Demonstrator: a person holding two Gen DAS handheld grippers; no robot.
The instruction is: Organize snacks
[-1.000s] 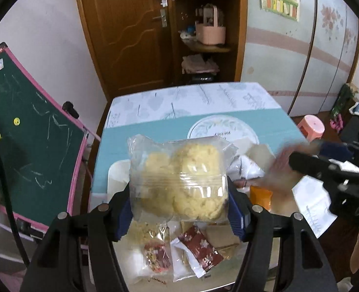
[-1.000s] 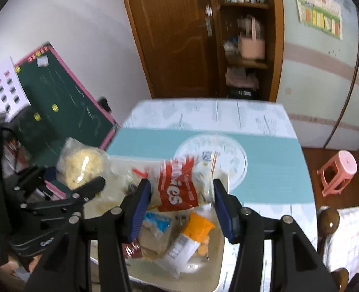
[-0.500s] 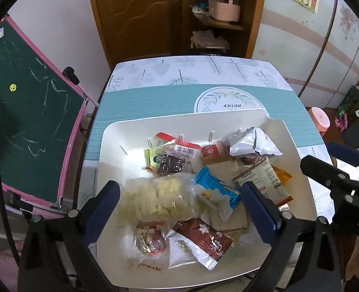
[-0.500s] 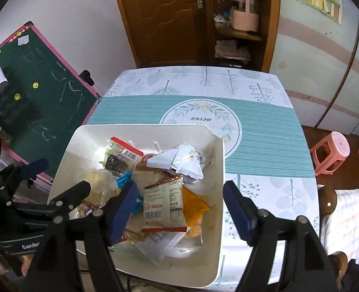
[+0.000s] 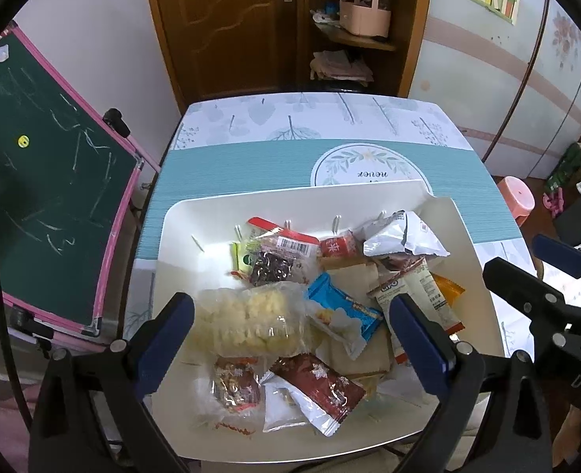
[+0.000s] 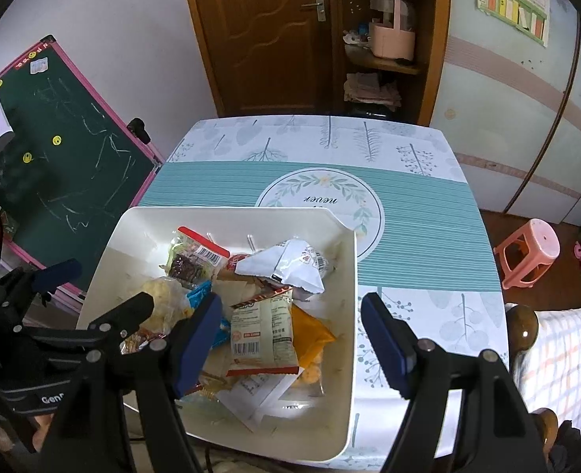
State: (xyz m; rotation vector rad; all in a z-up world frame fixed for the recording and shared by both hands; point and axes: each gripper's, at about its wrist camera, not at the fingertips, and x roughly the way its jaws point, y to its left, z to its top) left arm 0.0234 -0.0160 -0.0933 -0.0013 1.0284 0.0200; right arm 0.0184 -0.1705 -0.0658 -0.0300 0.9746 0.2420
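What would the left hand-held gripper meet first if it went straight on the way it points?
Probably the clear bag of yellow puffs, lying in the tray between its open jaws; depth is uncertain.

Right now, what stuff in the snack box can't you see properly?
- Brown flat packets, left wrist view: mostly buried under the blue packet and others.
- Orange packet, right wrist view: half covered by the barcode packet.
- White box near corner: cut off by the picture's bottom edge.
- Printing on the crumpled white bag: too small to read.
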